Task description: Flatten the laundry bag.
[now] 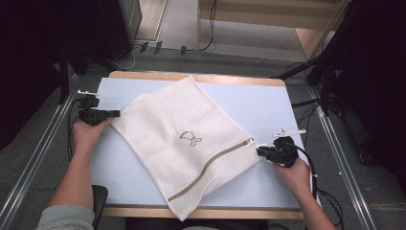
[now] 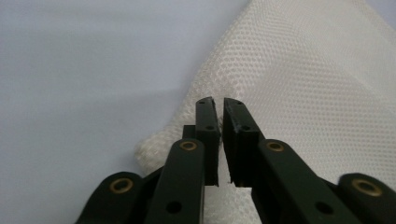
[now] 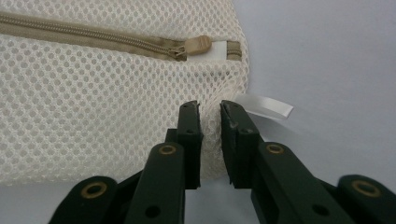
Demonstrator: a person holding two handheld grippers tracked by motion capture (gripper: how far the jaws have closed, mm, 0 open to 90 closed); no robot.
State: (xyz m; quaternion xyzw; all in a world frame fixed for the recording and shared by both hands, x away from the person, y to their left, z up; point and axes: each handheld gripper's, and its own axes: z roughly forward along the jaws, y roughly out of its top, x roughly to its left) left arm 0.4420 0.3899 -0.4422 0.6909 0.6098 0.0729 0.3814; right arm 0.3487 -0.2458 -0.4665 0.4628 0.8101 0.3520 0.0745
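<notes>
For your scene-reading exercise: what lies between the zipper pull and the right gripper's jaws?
In the right gripper view, a short stretch of the mesh bag lies between the zipper pull and the right gripper; a white tag sits beside.

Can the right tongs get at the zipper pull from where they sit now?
Probably yes. The right tongs straddle the mesh bag's corner, and the zipper pull lies just beyond their tips, uncovered, with only flat mesh between.

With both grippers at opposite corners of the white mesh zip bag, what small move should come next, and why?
Probably back the right gripper off the white mesh zip bag. Its jaws stand apart with only loose mesh between them, and the bag lies flat on the pale blue table with its tan zipper closed. The left gripper sits at the far corner, jaws nearly together.
</notes>
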